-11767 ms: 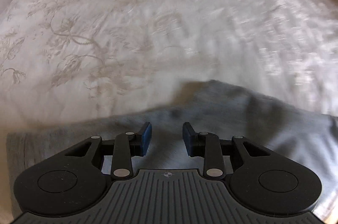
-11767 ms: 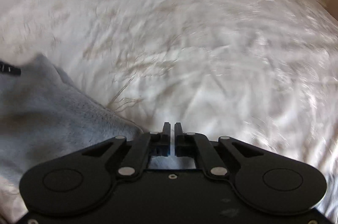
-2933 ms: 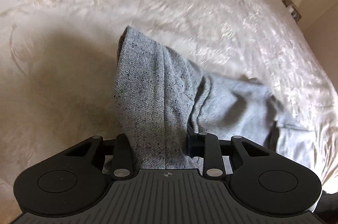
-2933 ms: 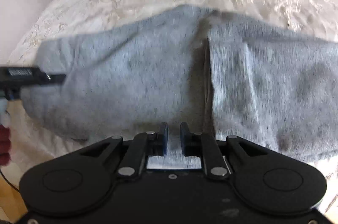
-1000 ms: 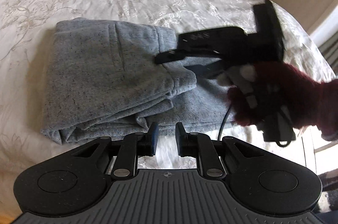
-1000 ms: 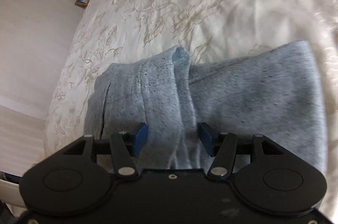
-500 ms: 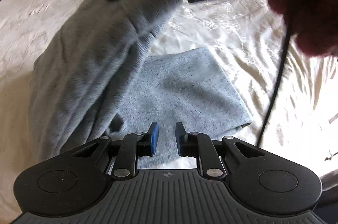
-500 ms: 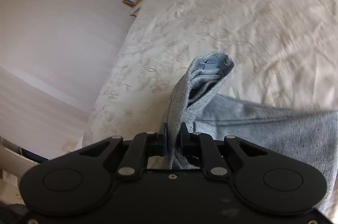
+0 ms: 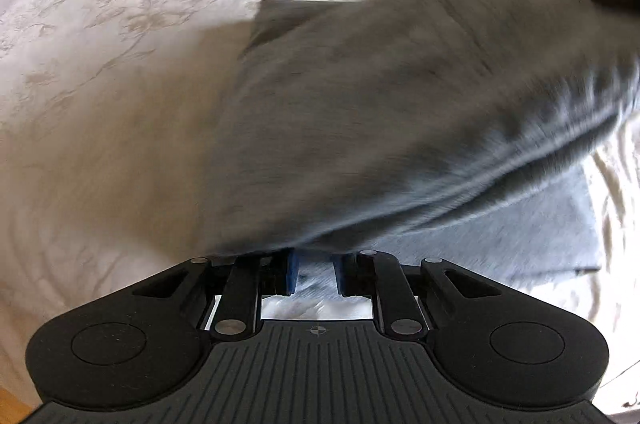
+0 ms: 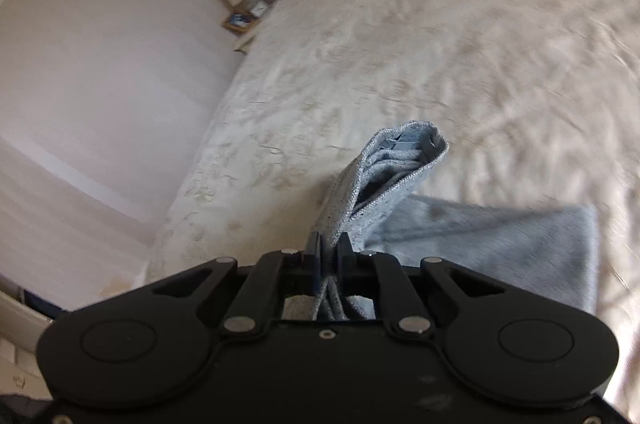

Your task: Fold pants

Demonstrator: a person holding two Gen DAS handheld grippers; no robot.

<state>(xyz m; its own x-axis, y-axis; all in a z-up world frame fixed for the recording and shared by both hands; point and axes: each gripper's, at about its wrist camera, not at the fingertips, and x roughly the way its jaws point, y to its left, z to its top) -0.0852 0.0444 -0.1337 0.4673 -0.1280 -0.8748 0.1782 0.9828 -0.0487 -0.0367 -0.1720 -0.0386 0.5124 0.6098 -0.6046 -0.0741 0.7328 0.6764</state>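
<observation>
Pants [image 9: 400, 128], grey, were mid-fold over the bed [image 9: 120, 64]. Left tongs [image 9: 314, 272] sat slightly apart, gripping nothing, under the raised fabric. Right tongs [image 10: 329, 256] pinched a bunched edge aloft. Lower layer lay flat; final fold looked unfinished.

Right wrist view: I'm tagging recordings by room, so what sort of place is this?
Most likely a bedroom: a wide bed under an embroidered cream cover, a small bedside shelf against the wall, and grey pants being folded there.
</observation>
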